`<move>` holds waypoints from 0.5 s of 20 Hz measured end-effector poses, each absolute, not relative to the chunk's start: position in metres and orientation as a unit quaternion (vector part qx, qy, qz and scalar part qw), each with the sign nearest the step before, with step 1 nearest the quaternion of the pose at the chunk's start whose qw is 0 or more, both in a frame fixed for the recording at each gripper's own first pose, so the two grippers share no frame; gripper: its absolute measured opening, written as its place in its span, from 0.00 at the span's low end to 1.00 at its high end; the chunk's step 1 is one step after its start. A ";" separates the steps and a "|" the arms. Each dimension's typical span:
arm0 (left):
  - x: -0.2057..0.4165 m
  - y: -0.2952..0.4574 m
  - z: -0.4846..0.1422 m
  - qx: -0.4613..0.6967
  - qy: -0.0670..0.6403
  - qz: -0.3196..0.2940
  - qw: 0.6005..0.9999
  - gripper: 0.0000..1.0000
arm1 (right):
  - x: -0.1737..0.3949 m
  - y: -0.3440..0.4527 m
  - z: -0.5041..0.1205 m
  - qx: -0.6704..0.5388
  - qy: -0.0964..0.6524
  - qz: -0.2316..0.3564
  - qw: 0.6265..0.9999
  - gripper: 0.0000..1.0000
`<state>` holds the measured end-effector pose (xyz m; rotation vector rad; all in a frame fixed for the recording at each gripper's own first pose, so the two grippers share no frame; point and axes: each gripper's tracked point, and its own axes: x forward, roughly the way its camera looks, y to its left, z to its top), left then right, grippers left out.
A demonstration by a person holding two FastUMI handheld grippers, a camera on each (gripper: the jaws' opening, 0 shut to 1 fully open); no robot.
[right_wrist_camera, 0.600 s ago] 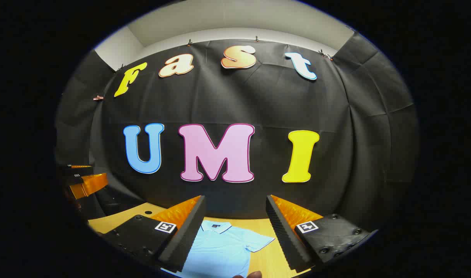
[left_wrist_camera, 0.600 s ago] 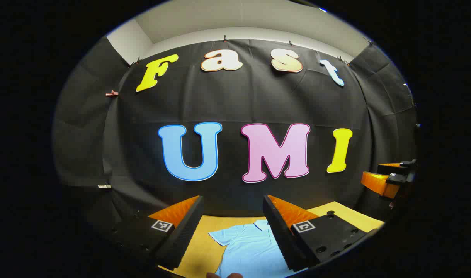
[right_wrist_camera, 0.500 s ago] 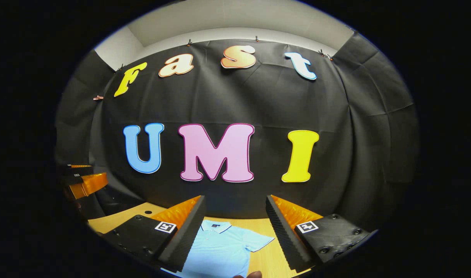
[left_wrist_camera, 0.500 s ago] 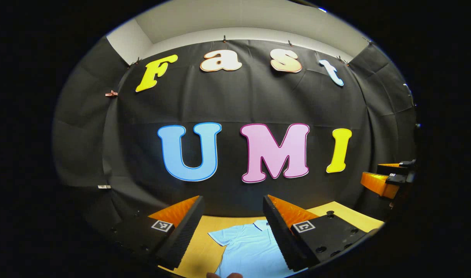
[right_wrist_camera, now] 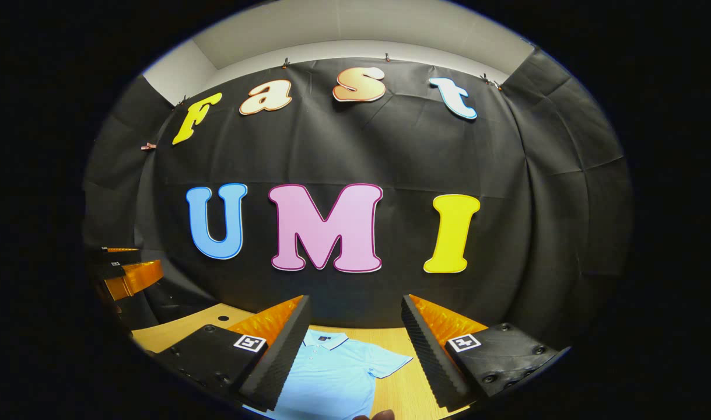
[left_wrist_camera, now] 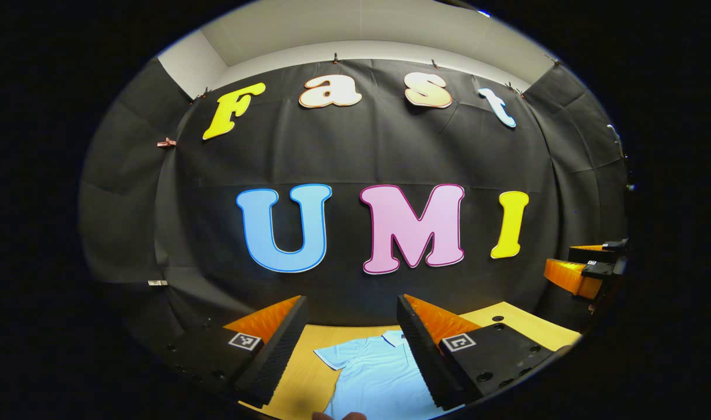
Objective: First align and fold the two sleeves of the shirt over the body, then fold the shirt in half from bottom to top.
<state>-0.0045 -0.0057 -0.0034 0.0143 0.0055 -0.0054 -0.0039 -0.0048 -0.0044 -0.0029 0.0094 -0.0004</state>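
- Up above the bench (left_wrist_camera: pixel 308 373), the left tongs (left_wrist_camera: pixel 349 344) stand wide, holding nothing.
- Likewise the right tongs (right_wrist_camera: pixel 355 344) gape wide and hold nothing.
- Flat on the bench lies the light blue shirt (right_wrist_camera: pixel 332 376), collar toward the wall, sleeves spread.

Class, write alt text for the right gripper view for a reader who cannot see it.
A light blue polo shirt lies flat and unfolded on a wooden table, seen between the open fingers of the right gripper held above it. The left gripper shows at the left edge, before the black cloth wall.
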 end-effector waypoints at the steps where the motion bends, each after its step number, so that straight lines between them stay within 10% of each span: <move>1: -0.005 -0.006 -0.003 0.008 0.003 -0.003 1.000 0.96 | -0.003 -0.004 -0.004 -0.002 0.004 0.001 1.000 0.97; 10: -0.006 -0.009 -0.004 0.013 0.003 -0.004 1.000 0.97 | 0.019 -0.018 -0.020 0.003 0.039 -0.019 0.999 0.96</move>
